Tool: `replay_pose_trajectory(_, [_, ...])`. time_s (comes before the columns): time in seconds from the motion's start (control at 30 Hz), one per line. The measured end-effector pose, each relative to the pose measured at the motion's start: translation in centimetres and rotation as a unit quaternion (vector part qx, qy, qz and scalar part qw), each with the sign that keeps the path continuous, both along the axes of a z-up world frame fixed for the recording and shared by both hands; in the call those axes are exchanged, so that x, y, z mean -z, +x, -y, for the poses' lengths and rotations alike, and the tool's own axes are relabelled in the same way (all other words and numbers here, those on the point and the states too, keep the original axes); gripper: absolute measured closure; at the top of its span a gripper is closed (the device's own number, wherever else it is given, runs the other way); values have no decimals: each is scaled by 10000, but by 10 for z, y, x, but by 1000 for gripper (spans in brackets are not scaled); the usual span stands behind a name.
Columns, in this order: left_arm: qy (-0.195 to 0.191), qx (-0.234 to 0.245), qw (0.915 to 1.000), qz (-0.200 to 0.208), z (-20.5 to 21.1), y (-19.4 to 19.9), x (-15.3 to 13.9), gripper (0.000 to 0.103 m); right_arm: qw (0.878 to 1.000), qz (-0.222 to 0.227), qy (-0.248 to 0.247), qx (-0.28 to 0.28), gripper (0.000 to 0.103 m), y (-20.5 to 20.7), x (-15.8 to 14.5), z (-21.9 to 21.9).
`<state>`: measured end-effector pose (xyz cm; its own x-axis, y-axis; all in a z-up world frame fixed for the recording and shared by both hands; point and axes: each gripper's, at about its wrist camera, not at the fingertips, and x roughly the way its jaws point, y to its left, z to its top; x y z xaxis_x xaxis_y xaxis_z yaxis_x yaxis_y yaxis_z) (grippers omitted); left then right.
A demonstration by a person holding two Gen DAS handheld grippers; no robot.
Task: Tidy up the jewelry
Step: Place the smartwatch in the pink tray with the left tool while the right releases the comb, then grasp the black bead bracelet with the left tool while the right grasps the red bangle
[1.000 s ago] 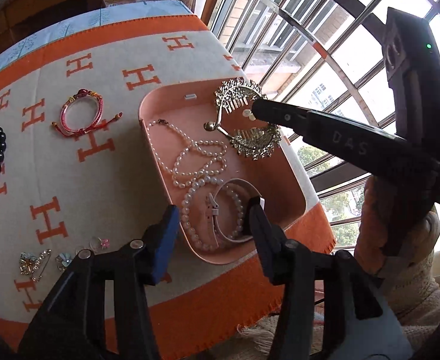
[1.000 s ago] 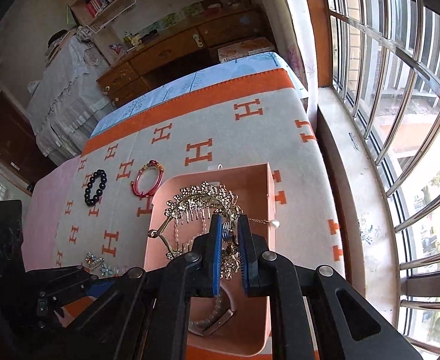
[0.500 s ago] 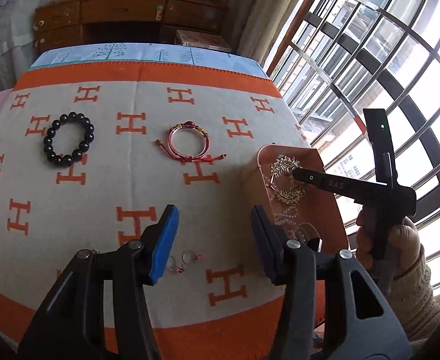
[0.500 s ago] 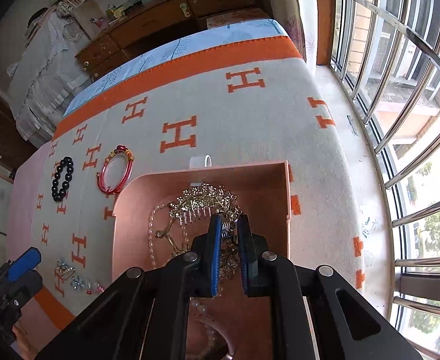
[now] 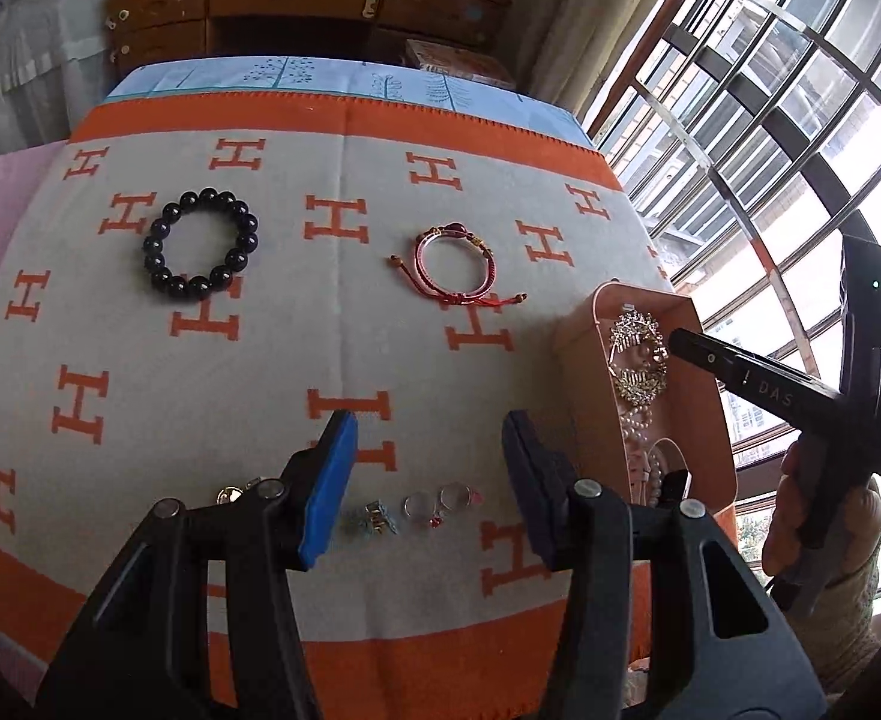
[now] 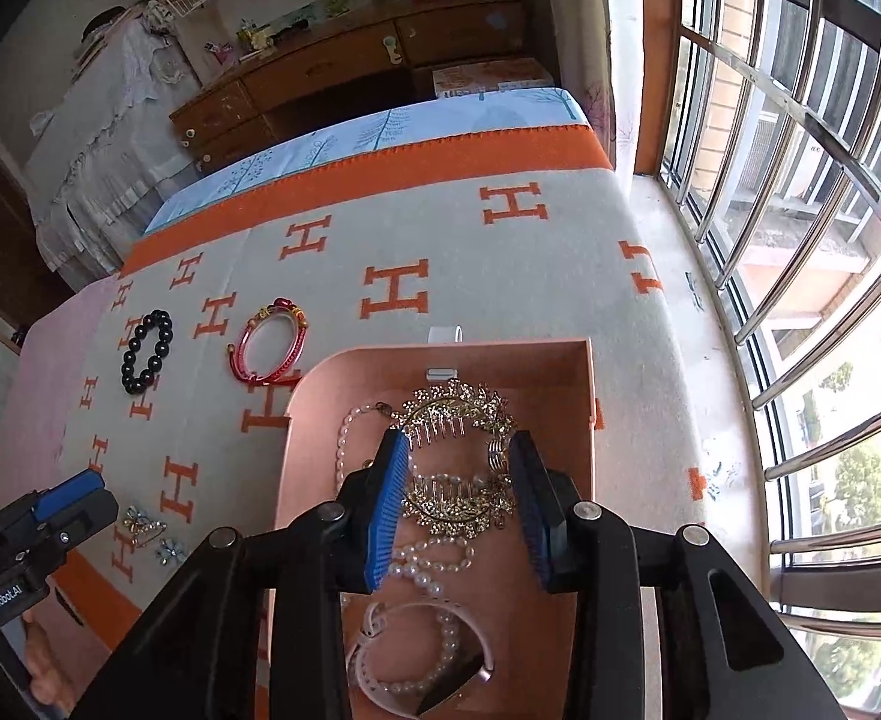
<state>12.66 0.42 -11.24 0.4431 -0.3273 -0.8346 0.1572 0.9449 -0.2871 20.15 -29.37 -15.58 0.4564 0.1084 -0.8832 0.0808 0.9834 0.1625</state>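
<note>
A pink tray holds gold hair combs, a pearl necklace and a pale watch strap; the tray also shows in the left wrist view. My right gripper is open over the combs, holding nothing. My left gripper is open above the blanket, near small rings and a blue charm. A black bead bracelet and a red cord bracelet lie farther back on the blanket.
An orange and grey H-pattern blanket covers the table. A gold brooch and a blue flower charm lie near the front edge. Barred windows run along the right. A wooden dresser stands behind the table.
My right gripper has opened and let the gold combs rest in the tray. My left gripper has swung away from the tray, left over the blanket toward the small rings.
</note>
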Motion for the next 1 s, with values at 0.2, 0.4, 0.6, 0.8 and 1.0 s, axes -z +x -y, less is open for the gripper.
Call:
replay_pose_trajectory(0.2, [20, -17, 9999, 144, -3, -9, -8, 56, 10000, 28, 20, -71, 68, -27, -9, -2])
replay_pose_trajectory(0.4, [-67, -103, 9999, 98, -13, -16, -10, 56, 9999, -26, 52, -90, 68, -51, -8, -2])
replay_pose_trajectory(0.6, [78, -329, 9991, 247, -42, -20, -31, 56, 9998, -53, 22, -187, 68, -63, -9, -7])
replay_pose_trajectory(0.8, [33, -607, 9957, 700, -86, -23, -71, 56, 9993, 113, -25, -354, 68, -63, -30, -20])
replay_pose_trajectory(1.0, [519, -477, 9933, 911, -99, -12, -102, 56, 9975, 313, -125, -627, 68, -47, -60, -43])
